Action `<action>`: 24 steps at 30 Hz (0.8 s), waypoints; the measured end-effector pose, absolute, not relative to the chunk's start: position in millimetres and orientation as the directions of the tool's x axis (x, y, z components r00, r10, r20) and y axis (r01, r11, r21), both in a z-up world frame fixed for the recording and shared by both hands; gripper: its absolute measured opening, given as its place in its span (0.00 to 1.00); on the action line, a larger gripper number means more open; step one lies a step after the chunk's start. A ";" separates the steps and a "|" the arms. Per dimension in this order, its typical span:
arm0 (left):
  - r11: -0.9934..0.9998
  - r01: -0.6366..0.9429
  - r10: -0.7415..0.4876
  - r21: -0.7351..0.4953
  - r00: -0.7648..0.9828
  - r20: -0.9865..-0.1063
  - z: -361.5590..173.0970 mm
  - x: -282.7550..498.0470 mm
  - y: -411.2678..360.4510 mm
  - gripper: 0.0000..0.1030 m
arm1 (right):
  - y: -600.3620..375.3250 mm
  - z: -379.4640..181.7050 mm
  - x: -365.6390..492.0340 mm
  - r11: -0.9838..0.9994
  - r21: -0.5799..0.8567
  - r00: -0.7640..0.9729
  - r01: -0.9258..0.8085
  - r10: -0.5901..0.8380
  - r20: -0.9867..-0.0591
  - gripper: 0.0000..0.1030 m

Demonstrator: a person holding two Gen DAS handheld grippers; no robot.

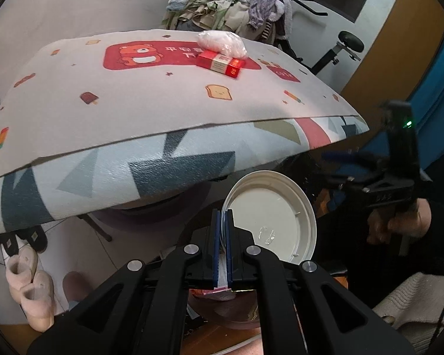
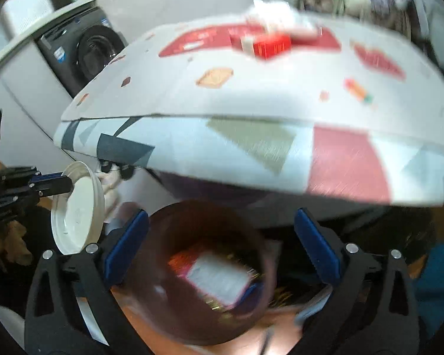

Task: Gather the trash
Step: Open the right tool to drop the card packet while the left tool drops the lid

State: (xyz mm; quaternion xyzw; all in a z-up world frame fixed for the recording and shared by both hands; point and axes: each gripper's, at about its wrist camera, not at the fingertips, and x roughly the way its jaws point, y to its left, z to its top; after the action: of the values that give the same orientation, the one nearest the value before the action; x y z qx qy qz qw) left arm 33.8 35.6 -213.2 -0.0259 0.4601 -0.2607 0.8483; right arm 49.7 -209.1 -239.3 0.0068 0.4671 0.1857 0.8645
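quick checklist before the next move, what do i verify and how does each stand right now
1. Left claw shut on the white lid: ok, the rim sits between its pads.
2. Right claw open: ok, nothing between its fingers.
3. Brown bin uncovered below the right claw: ok, a pink and white wrapper lies inside.
4. Trash left on the table: not ok, the red box and the crumpled clear bag remain on top.
5. Red box touching the bag: ok, the bag rests against it.
6. Room in the bin for more: cannot tell, the view is blurred.
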 end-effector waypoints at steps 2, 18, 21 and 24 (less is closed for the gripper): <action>0.856 0.430 -0.477 -0.288 0.440 -0.761 -216.6 33.1 33.2 0.04 | -210.2 -231.5 46.4 0.932 0.122 0.541 -0.343 0.302 -0.785 0.94; 0.834 0.436 -0.518 -0.339 0.401 -0.756 -247.1 28.0 18.6 0.04 | -206.0 -240.7 35.0 0.929 0.046 0.614 -0.368 0.279 -0.738 0.94; 0.835 0.438 -0.506 -0.332 0.380 -0.774 -253.6 29.3 14.8 0.04 | -207.2 -244.4 37.4 0.934 0.051 0.608 -0.353 0.271 -0.746 0.94; 0.838 0.432 -0.501 -0.333 0.370 -0.782 -257.6 29.7 15.2 0.04 | -209.2 -245.7 38.6 0.938 0.059 0.606 -0.342 0.268 -0.749 0.94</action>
State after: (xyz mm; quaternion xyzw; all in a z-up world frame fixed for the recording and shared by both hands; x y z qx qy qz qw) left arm 29.7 15.2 -257.6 -0.0358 0.4852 -0.2820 0.8269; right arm 38.6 -209.2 -245.7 -0.0452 0.4100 0.1705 0.8948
